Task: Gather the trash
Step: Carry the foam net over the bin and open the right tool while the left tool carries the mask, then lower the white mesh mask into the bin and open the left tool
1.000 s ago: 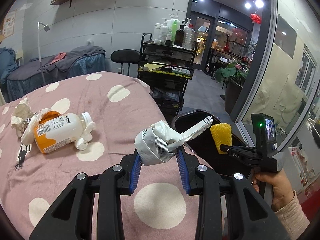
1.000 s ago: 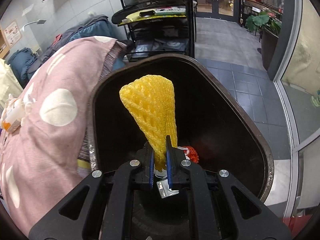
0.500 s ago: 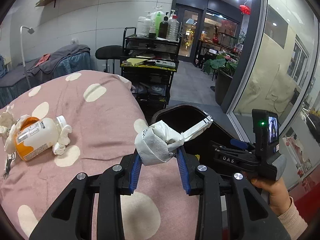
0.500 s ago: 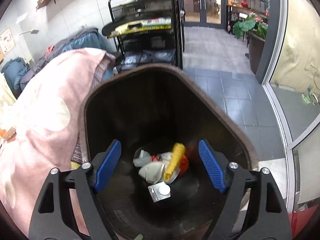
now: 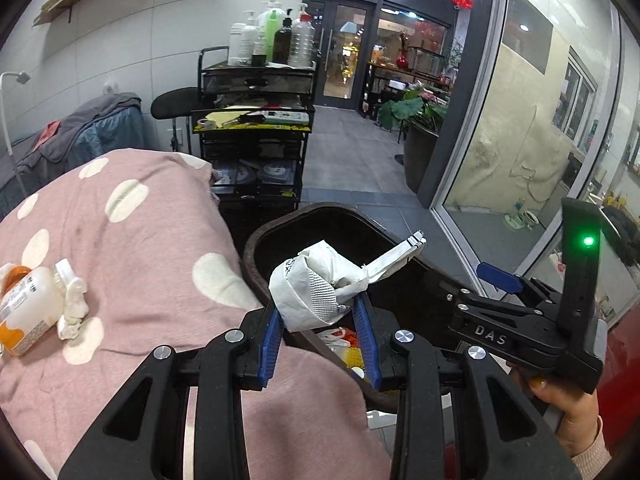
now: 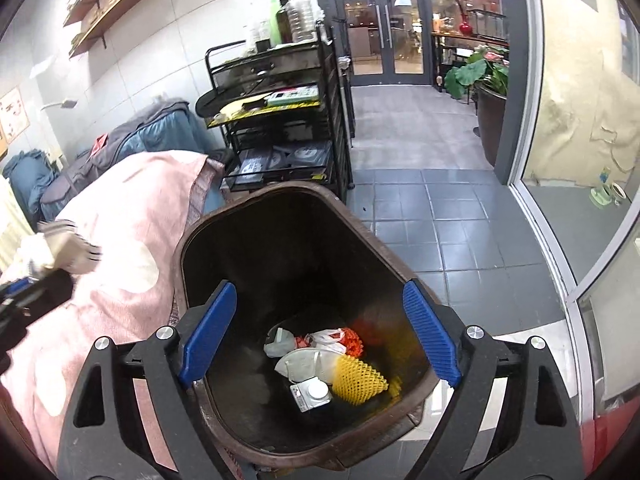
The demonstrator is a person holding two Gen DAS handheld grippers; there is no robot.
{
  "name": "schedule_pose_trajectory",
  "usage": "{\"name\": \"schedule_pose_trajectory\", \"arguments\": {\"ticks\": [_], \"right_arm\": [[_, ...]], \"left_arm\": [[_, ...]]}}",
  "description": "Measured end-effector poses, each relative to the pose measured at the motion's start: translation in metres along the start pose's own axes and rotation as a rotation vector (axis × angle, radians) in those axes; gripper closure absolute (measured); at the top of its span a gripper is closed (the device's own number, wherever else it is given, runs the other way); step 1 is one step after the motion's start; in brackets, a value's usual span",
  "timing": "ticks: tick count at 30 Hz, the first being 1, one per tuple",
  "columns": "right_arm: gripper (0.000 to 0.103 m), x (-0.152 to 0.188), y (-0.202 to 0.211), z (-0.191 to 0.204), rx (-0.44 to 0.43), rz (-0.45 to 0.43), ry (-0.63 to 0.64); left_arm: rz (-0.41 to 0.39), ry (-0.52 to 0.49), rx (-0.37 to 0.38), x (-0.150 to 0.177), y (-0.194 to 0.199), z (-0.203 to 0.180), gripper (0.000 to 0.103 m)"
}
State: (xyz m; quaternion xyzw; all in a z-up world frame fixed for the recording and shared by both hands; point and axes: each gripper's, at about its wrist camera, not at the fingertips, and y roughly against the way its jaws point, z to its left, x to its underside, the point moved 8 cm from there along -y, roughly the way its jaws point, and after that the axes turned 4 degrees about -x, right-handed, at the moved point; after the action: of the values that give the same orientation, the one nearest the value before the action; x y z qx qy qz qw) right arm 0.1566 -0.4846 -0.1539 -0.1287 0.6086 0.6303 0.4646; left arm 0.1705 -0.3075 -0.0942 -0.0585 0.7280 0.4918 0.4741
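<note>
My left gripper [image 5: 318, 308] is shut on a crumpled white paper wrapper [image 5: 316, 288] and hovers over the near rim of the dark brown bin [image 5: 256, 240]. To its right, a hand holds my right gripper [image 5: 500, 280]. In the right wrist view my right gripper [image 6: 320, 320] stands open above the bin [image 6: 188, 240], with nothing between its blue pads. A yellow foam net [image 6: 358, 376] lies at the bottom among a white mask [image 6: 304, 364], a small carton [image 6: 310, 394] and a plastic bag. A white and orange bottle [image 5: 24, 312] lies on the bed with crumpled tissue [image 5: 72, 312].
The bin stands against the bed with its pink polka-dot cover [image 5: 140, 248]. Behind it is a black trolley [image 5: 256, 132] loaded with bottles. A tiled floor [image 6: 420, 208], a potted plant [image 6: 488, 92] and a glass wall [image 5: 520, 140] lie to the right.
My right gripper opened, dropped the yellow foam net into the bin, then rose. My left gripper carried the paper wrapper rightward from over the bed to the bin's rim.
</note>
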Motion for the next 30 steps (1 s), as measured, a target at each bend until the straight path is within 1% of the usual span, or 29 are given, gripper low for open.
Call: {"name": "schedule_pose_trajectory", "arguments": {"ticks": [8,12,16,30], "right_arm": [[0.018,0.001,0.015,-0.018,0.025,-0.015,-0.027],[0.018,0.001,0.019,-0.029,0.057,-0.025,-0.040],[0.018,0.001,0.023,-0.040,0.071,-0.035,-0.066],[0.018,0.004,0.026,-0.065,0.112,-0.044,-0.125]], "left_arm": [[0.047,-0.043,0.008,-0.001,-0.026,-0.020,0.070],[0.072,-0.057,0.010,-0.001,-0.038,-0.024,0.070],[0.097,-0.074,0.011,-0.003,-0.050,-0.030,0.070],[0.157,-0.133,0.008,0.003,-0.081,-0.052,0.069]]}}
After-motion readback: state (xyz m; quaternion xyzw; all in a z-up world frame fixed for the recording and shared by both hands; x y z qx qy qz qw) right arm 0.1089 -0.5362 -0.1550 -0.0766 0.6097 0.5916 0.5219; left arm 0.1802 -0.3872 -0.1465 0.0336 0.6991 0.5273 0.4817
